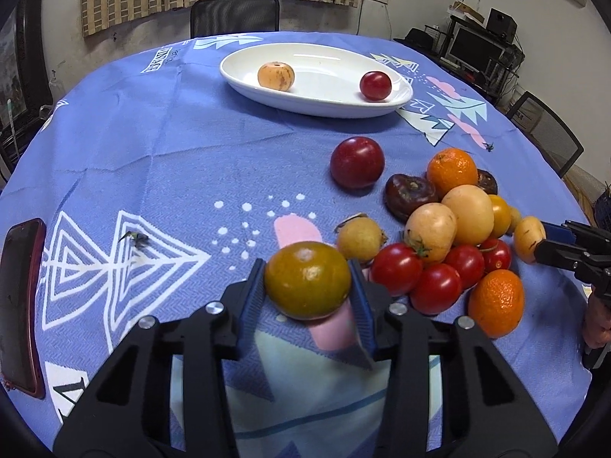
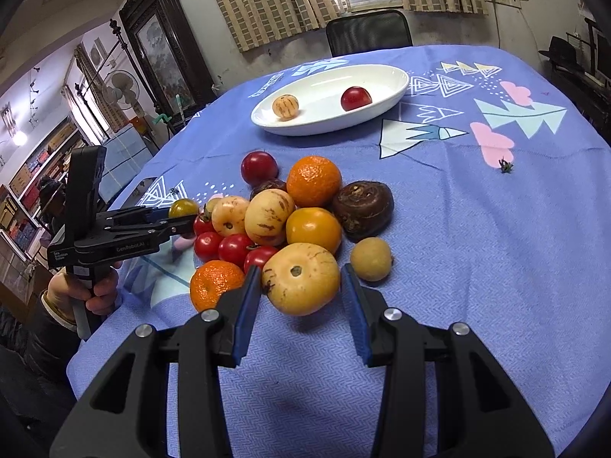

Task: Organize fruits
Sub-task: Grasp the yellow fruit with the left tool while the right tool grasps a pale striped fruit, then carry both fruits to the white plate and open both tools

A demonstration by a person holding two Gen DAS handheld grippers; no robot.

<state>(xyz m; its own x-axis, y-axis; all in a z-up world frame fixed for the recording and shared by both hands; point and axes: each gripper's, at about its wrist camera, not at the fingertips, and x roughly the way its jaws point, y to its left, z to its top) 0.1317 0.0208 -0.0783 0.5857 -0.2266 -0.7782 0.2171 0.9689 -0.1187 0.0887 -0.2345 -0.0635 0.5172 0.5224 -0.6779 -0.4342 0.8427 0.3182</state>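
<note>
1. On the white dish (image 1: 397, 105) at the far side of the table: only 2 fruits so far, a pale yellow streaked one (image 1: 275, 75) and a small red one (image 1: 375, 85). So you're early in the job, approx.
2. Your left gripper (image 1: 307, 286) is pinching a green-brown tomato (image 1: 307, 279), pads pressed on both sides; it looks lifted just clear of the cloth, near the pile, not yet at the dish.
3. Your right gripper (image 2: 301, 297) is spread around a big pale streaked fruit (image 2: 301, 278) at the pile's near edge. Left pad looks touching or nearly so, right pad has a gap; not gripped yet.
4. Left to move: most of the pile (image 2: 290, 213), incl. 2 oranges, red tomatoes, yellow fruits, dark brown ones, plus a red plum (image 1: 357, 162) sitting apart toward the dish.
</note>
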